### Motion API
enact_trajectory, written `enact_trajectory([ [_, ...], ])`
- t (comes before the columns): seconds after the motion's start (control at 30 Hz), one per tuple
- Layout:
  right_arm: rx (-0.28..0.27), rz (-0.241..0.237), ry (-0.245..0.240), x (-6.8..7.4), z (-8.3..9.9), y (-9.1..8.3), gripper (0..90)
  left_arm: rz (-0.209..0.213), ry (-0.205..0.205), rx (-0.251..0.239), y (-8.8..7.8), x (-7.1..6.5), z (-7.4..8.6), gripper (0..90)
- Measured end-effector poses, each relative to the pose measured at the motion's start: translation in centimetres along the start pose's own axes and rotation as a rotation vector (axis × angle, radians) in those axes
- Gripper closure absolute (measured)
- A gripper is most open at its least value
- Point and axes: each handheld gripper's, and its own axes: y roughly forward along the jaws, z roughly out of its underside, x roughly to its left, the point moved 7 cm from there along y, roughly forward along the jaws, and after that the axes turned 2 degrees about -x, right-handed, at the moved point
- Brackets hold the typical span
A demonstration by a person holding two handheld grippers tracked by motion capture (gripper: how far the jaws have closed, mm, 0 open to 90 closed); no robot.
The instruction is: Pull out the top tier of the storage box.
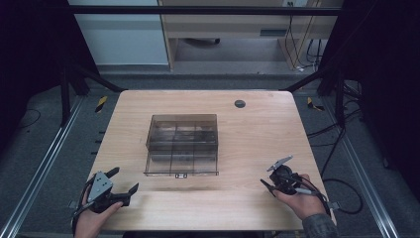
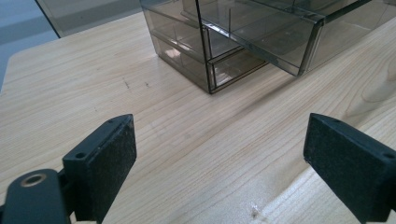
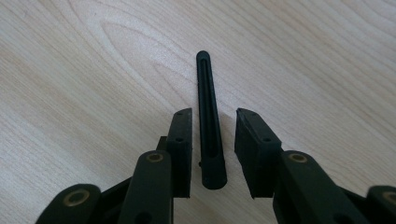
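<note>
Your black stick [image 3: 209, 135] between the right gripper [image 3: 212, 140] jaws: its near end sits low between them, so you can't tell if the pads touch it. In the high view the stick is too small to make out under that gripper [image 1: 277, 181].

The smoky plastic drawer box [image 2: 243, 42] is cut off by the top and right edges of the left gripper view; contents unreadable through the tinted walls. From above, the box [image 1: 182, 144] compartments are too dark and small to tell what's inside.

Your left gripper [image 2: 219, 144] jaws are clipped by the bottom edge.

Your forearms leave the bottom edge of the high view.
</note>
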Motion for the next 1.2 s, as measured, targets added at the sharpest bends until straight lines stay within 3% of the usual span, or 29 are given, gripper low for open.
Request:
enact_trajectory([
  [0.33, 0.014, -0.010, 0.006, 0.1, 0.3, 0.5, 78.8, -0.019, -0.029, -0.026, -0.2, 0.5, 0.3, 7.8],
  [0.47, 0.008, -0.012, 0.010, 0.2, 0.3, 0.4, 79.2, -0.030, -0.037, -0.027, 0.0, 0.9, 0.6, 7.1],
  [0.7, -0.032, -0.025, 0.001, 0.2, -0.2, -0.1, 79.2, -0.067, -0.083, -0.035, 0.0, 1.9, 0.9, 7.8],
  [1.2, -0.111, -0.042, -0.013, 1.1, -2.1, -1.4, 79.3, -0.066, -0.097, -0.027, 0.0, 2.1, 0.9, 7.6],
])
